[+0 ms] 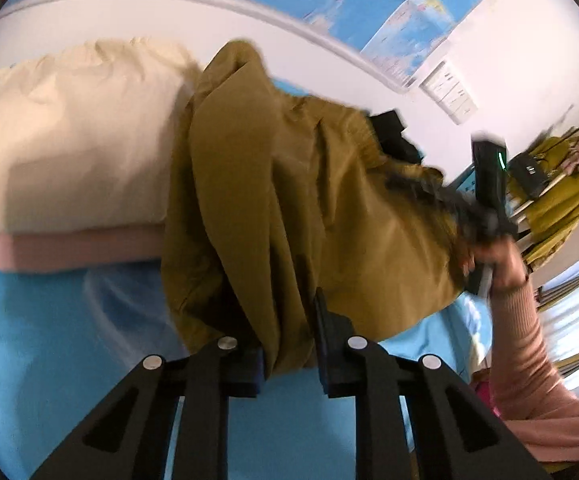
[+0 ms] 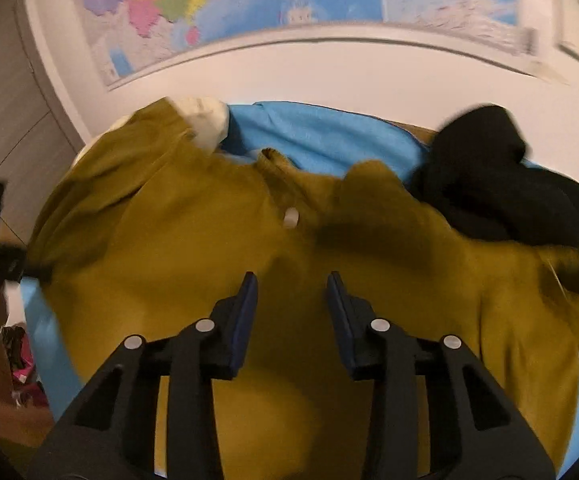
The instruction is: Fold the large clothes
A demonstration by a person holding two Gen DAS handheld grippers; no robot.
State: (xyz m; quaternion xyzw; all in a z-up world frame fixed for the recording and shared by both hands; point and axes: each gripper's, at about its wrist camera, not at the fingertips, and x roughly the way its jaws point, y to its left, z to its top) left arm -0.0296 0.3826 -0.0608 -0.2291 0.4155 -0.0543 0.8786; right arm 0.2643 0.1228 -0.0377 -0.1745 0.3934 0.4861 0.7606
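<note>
Two grippers: left (image 1: 289, 344) pinched on soft, floppy mustard shirt (image 1: 289, 200) hem — right (image 2: 292, 320) partly open, empty.

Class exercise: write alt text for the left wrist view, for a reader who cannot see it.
The left gripper pinches a bunched fold of a mustard-brown garment lying on a blue sheet. A cream pillow sits behind; at right, a pink-sleeved hand holds the right gripper, blurred.
</note>
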